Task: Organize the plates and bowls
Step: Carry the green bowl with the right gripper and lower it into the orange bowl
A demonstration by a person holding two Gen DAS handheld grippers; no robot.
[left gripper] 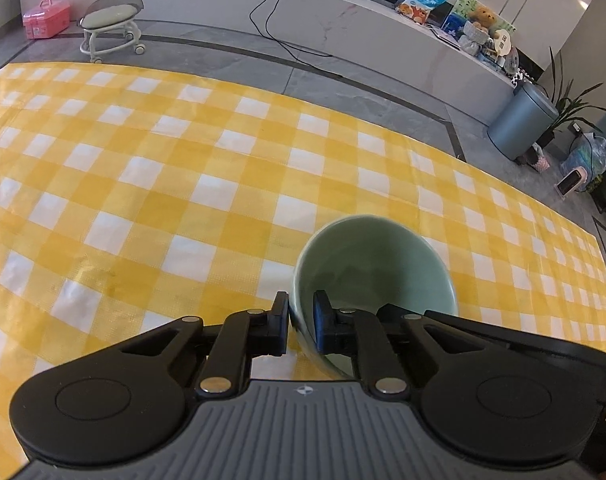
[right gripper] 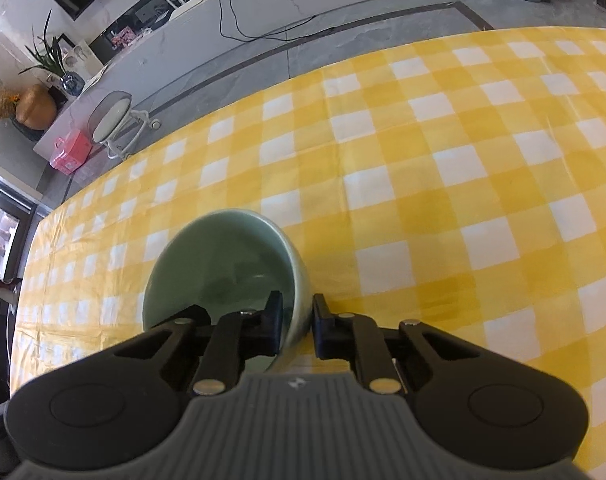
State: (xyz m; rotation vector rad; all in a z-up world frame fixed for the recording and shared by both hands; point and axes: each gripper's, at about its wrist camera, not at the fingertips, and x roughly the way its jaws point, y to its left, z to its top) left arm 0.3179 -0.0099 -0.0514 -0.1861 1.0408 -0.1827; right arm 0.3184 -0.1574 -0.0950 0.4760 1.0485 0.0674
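Bowls fill both grippers: left gripper [left gripper: 301,312] clamps the rim of one green bowl [left gripper: 373,264], right gripper [right gripper: 297,314] clamps another green bowl [right gripper: 223,256] above the checkered surface [left gripper: 183,168].

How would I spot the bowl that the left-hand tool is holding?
Look at the table with the yellow-and-white checked cloth. Near its front, the left gripper pinches the rim of a pale green bowl, one finger inside and one outside. It is the only dish in that view, plain and empty.
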